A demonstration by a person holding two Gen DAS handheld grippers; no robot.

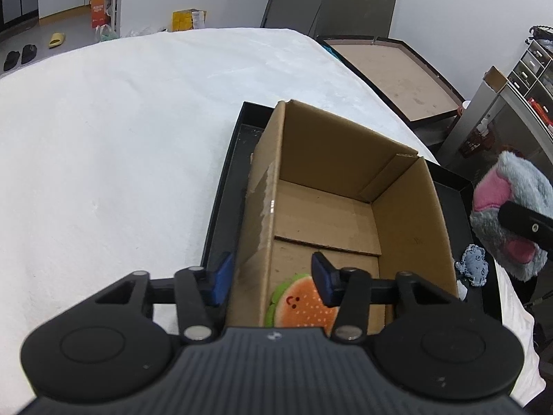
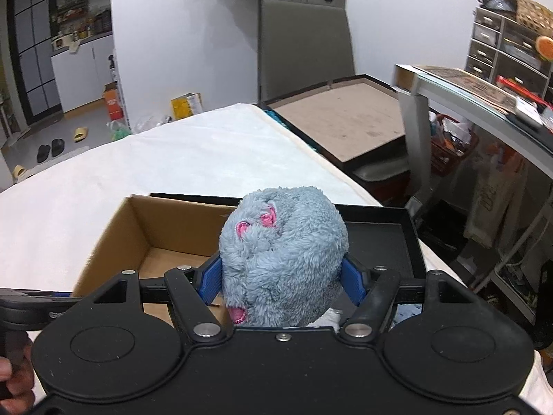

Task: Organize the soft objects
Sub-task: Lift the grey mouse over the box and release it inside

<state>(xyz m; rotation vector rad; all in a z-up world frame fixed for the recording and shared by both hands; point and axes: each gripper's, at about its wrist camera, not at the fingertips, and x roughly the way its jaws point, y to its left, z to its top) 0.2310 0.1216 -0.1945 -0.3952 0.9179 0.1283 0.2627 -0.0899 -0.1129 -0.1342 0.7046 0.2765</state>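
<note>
1. Sorting is partly done: the burger plush (image 1: 300,302) already lies on the floor of the cardboard box (image 1: 345,180), at its near left corner.
2. Box sits inside a black tray (image 1: 224,186) on the white-covered bench (image 1: 103,138).
3. Left hand-held gripper (image 1: 273,276) is empty; its blue pads straddle the box's left wall, one outside and one inside above the burger, without pressing on it. No grip.
4. Right hand-held gripper (image 2: 281,278) pinches the grey fluffy plush (image 2: 281,252) between both pads, held in the air over the tray, just right of the box. Judged to be next for the box.
5. Small blue-grey plush (image 1: 473,266) lies in the tray to the right of the box, not yet sorted.
6. Judgement: one in, one in transit, at least one left.
</note>
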